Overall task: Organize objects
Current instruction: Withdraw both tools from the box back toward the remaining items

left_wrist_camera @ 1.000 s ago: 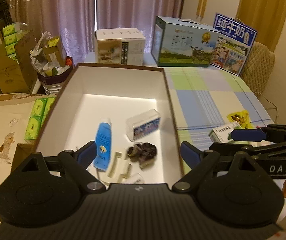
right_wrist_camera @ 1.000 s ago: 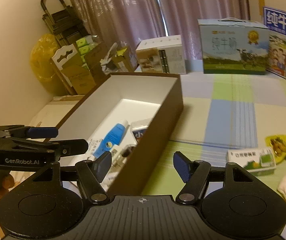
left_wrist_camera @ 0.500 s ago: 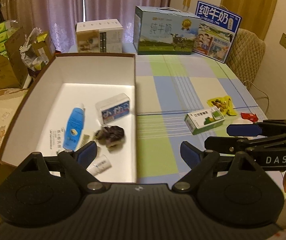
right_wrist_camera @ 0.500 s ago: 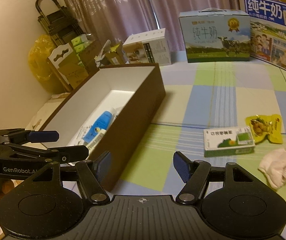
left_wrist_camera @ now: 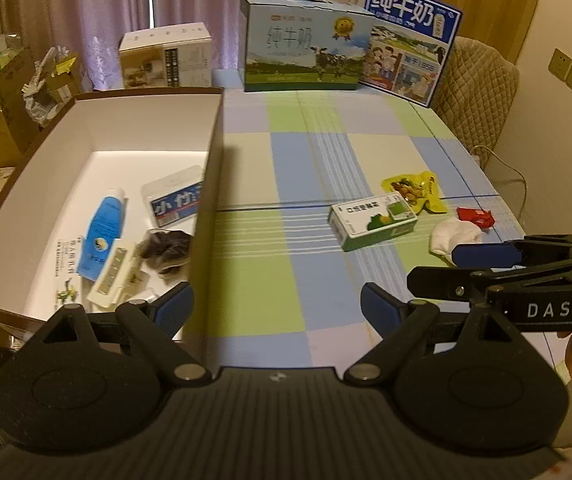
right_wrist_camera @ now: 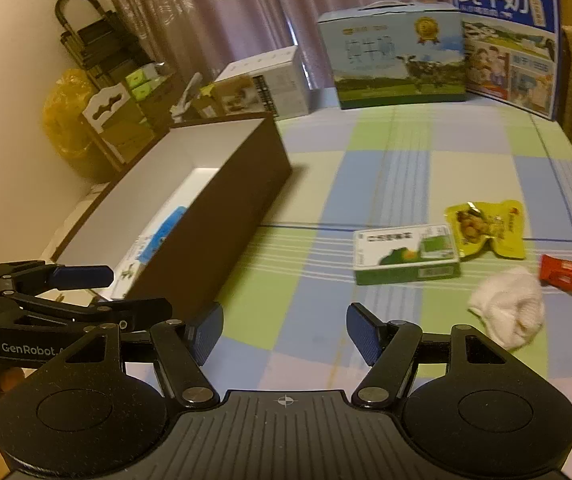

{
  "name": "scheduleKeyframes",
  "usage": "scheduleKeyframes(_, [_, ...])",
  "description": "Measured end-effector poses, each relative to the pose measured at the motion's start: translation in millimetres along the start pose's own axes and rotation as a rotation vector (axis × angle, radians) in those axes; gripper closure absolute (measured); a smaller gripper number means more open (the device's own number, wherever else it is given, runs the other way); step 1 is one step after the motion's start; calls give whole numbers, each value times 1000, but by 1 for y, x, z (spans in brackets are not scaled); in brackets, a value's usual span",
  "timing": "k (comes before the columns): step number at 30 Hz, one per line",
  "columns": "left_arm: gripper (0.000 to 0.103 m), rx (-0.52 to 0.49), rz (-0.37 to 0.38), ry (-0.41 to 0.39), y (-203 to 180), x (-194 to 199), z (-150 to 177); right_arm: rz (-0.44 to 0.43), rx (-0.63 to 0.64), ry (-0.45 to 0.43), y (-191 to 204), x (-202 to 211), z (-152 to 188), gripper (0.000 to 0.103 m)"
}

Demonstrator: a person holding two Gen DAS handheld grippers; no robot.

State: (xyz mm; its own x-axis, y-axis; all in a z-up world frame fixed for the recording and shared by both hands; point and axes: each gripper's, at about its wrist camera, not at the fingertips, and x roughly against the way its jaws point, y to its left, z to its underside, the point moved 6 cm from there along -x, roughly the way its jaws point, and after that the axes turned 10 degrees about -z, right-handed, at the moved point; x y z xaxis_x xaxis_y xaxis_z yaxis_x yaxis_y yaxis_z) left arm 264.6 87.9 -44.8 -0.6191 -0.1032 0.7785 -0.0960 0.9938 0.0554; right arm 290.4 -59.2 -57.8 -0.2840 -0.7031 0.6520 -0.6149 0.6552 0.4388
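A brown box with a white inside (left_wrist_camera: 213,168) (right_wrist_camera: 245,184) stands on the left of the checked table. In it lie a blue tube (left_wrist_camera: 103,228), a small blue-labelled pack (left_wrist_camera: 175,200), a dark crumpled item (left_wrist_camera: 165,248) and a white strip (left_wrist_camera: 113,272). On the cloth to the right lie a green and white carton (left_wrist_camera: 374,220) (right_wrist_camera: 406,256), a yellow snack pouch (left_wrist_camera: 414,190) (right_wrist_camera: 486,228), a white sock (left_wrist_camera: 454,236) (right_wrist_camera: 506,308) and a red packet (left_wrist_camera: 476,216) (right_wrist_camera: 562,272). My left gripper (left_wrist_camera: 275,306) is open and empty over the box's near right corner. My right gripper (right_wrist_camera: 283,330) is open and empty, short of the carton.
Two milk cartons (left_wrist_camera: 302,60) and a white box (left_wrist_camera: 165,60) stand along the table's far edge. A padded chair (left_wrist_camera: 478,92) sits at the far right. Cardboard boxes and bags (right_wrist_camera: 117,120) crowd the floor left of the table.
Both grippers have swept to the right, away from above the box and toward the loose items on the cloth. Their jaws have kept the same width.
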Motion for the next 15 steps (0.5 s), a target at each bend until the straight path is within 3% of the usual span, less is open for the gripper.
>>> scheduleKeyframes(15, [15, -73, 62, 32, -66, -17, 0, 99, -103, -22, -59, 41, 18, 38])
